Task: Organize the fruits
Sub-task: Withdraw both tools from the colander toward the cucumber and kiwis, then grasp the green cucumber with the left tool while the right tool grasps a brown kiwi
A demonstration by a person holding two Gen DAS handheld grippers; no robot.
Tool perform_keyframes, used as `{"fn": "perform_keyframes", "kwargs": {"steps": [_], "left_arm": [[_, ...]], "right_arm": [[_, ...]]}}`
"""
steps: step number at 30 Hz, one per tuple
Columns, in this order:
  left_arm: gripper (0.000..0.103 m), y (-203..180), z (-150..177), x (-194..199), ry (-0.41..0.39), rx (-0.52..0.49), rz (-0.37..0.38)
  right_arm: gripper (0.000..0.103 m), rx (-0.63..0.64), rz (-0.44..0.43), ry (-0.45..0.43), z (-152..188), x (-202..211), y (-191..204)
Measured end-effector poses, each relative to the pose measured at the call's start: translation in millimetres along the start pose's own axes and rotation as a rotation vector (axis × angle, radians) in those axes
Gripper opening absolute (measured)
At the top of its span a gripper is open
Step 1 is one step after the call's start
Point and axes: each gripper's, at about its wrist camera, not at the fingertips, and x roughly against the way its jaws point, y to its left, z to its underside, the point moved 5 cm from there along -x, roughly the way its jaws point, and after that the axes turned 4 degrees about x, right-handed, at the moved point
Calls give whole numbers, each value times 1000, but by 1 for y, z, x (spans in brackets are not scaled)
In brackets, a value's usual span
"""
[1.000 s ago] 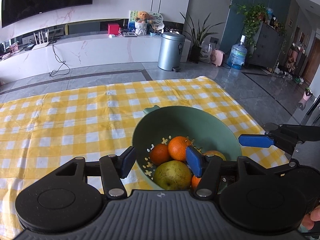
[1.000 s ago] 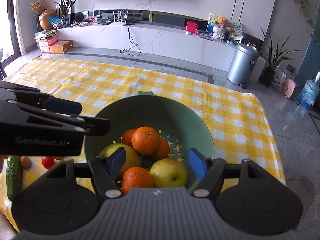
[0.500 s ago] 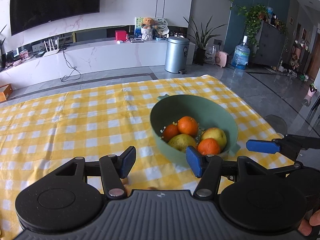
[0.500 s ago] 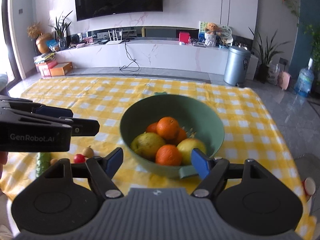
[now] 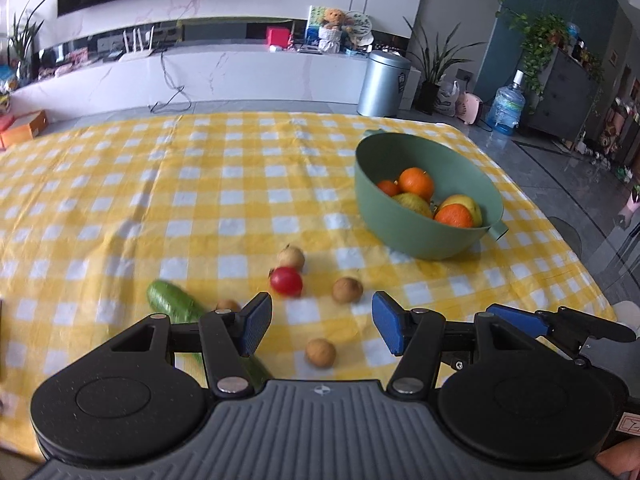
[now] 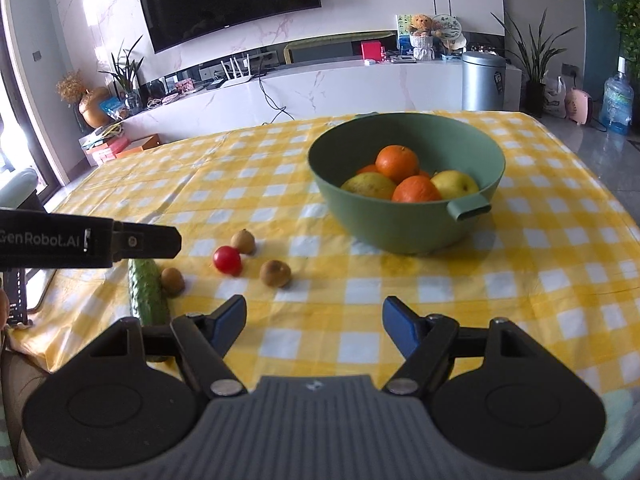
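A green bowl (image 5: 416, 236) (image 6: 400, 224) holds oranges (image 6: 397, 163) and yellow pears (image 6: 454, 184) on the yellow checked cloth. In front of it to the left lie a red cherry tomato (image 5: 285, 281) (image 6: 227, 260), several small brown fruits (image 5: 347, 289) (image 6: 275, 273) and a green cucumber (image 5: 174, 303) (image 6: 147, 297). My left gripper (image 5: 320, 326) is open and empty, low over the loose fruits, with one brown fruit (image 5: 320, 353) between its fingers. My right gripper (image 6: 314, 322) is open and empty, above bare cloth in front of the bowl.
The table's front edge lies just under both grippers and its right edge is near the bowl. A dark flat device (image 6: 18, 296) lies at the table's left edge. Behind the table are a TV counter, a silver bin (image 5: 383, 84) and a water bottle (image 5: 508, 106).
Both grippers have pulled back and away from the bowl. The left one has swung left, bringing the loose fruits and cucumber into view. Both have stayed open.
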Motion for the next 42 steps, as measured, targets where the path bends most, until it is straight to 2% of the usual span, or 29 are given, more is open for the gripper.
{"fn": "perform_keyframes", "kwargs": {"steps": [10,13,17,27,32,42], "left_arm": [[68,36,28,3,-12,91,1],[68,47,30,1,-18,129,-21],[68,61,32,-7,-3,197,-51],[71,82,33,-31,39,321,-78],[71,81,30,-41,52,341,-100],[70,83,27,-56,67,328,-175]], "right_arm": [[71,90,-2,-30,16,-9,21],[67,108,-12,-28,16,-13,25],[66,128,-27,-10,19,-21,30],[65,55,-60,-13,10,-40,30],[52,35,-16,-43,0,-48,28],[42,6,-10,-27,-14,-80,24]]}}
